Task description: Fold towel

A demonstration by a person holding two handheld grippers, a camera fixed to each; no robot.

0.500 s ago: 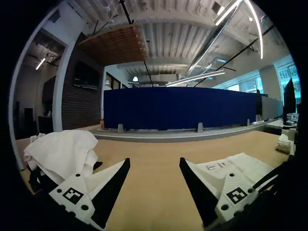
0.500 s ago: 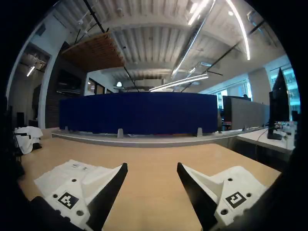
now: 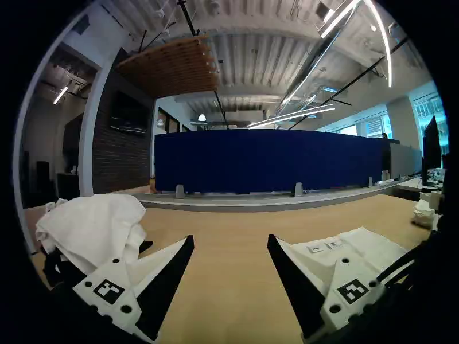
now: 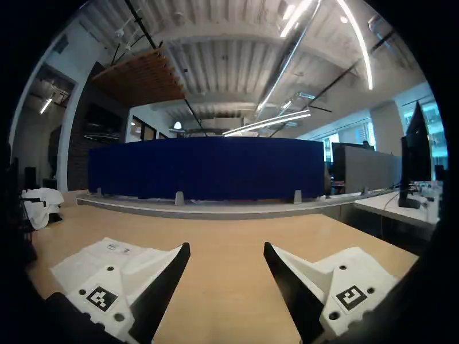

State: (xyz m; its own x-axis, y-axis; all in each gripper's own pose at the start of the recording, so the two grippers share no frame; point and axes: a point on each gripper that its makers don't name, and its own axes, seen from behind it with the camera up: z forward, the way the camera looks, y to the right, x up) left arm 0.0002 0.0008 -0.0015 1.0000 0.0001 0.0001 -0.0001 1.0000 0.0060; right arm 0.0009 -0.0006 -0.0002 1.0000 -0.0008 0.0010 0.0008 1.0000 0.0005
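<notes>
Towel (image 3: 370, 245) flat on counter (image 3: 229, 221), just right of left claw (image 3: 229, 239), just left of right claw (image 4: 226, 246). Both claws gaping, holding nothing. Likely light, soft, limp; apt to slide on smooth wood. Best pinched at near corners, one per claw. Crumpled cloth (image 3: 92, 223) heaped far left.

- The left gripper (image 3: 229, 238) is held roughly level and points straight ahead. Its jaws are spread wide, with nothing between them.
- Its two fingers (image 3: 163, 275) are white with black inner faces, and each tapers to a point.
- The right gripper (image 4: 226, 245) is held level too, facing forward, jaws parted wide and gripping nothing.
- The right gripper's fingers (image 4: 158, 281) have the same white bodies and black inner faces.
</notes>
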